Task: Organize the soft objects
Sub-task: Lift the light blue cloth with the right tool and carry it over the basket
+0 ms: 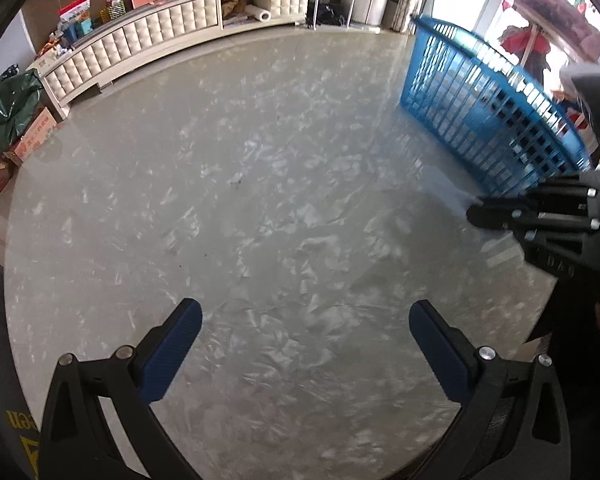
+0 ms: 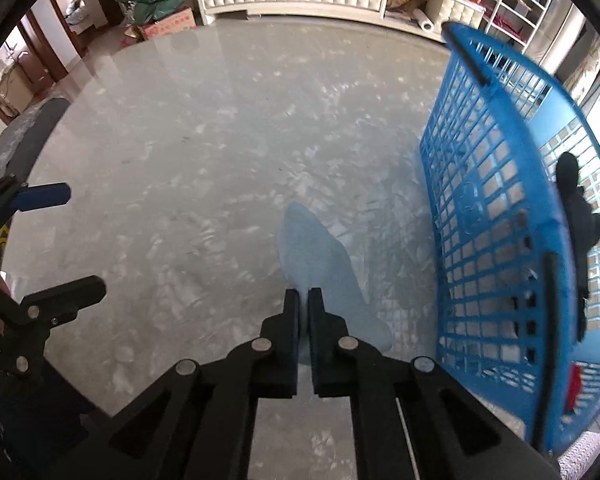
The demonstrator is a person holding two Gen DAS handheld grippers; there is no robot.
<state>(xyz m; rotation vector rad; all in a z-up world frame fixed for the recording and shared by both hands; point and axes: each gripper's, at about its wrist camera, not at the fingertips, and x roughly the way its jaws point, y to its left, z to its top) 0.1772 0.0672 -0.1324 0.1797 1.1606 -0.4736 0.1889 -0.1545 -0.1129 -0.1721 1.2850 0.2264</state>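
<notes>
**Pale cloth gripped, basket waiting**

The right tongs [image 2: 304, 300] are pinching a pale blue cloth [image 2: 316, 252] – their jaws are closed on its edge, and the rest is hanging over the table [image 2: 160, 152], just beside the blue basket [image 2: 496, 216]. The left tongs [image 1: 304, 344] are hanging wide open over bare tabletop, holding nothing. A dark item [image 2: 580, 216] is already lying in the basket, so sorting seems partly done – this cloth is likely going in next.
</notes>
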